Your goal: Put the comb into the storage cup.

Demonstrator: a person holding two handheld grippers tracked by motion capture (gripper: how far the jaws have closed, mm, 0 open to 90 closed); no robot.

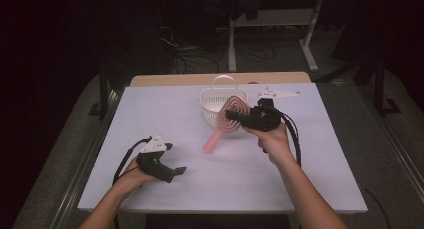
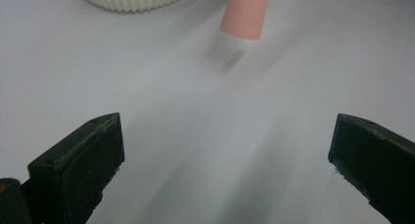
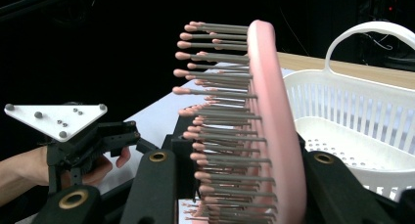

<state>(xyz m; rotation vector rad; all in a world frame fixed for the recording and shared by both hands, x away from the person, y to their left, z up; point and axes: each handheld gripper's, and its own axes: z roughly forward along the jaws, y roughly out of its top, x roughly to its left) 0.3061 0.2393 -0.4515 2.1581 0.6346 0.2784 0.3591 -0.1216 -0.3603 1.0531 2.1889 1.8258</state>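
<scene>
White desk [image 1: 150, 189] under a dark room: the right gripper [image 1: 239, 115] pinches the pink hairbrush [image 1: 231, 116] by its head, beside the basket [image 1: 212, 100]. Light and stiff, with springy bristles, it is probably best gripped at the handle; the left gripper [image 1: 179, 172] stands spread, empty.

The hairbrush [image 3: 274, 121] looks like smooth pink plastic with a slight sheen on its oval back, its thin grey bristles [image 3: 225, 116] ending in small rounded pink tips, and its handle end [image 2: 244, 11] reads as matt pink. The basket [image 3: 352, 116] appears to be white moulded plastic, glossy on its arched handle and slotted in fine ribs along the wall, with a perforated floor. The surface [image 1: 165, 119] is a smooth, matt pale sheet over a wooden-looking edge at the far side, while each claw, left [image 2: 225, 160] and right [image 3: 235, 185], looks like matt black plastic, brass-coloured rivets showing on the right one.
</scene>
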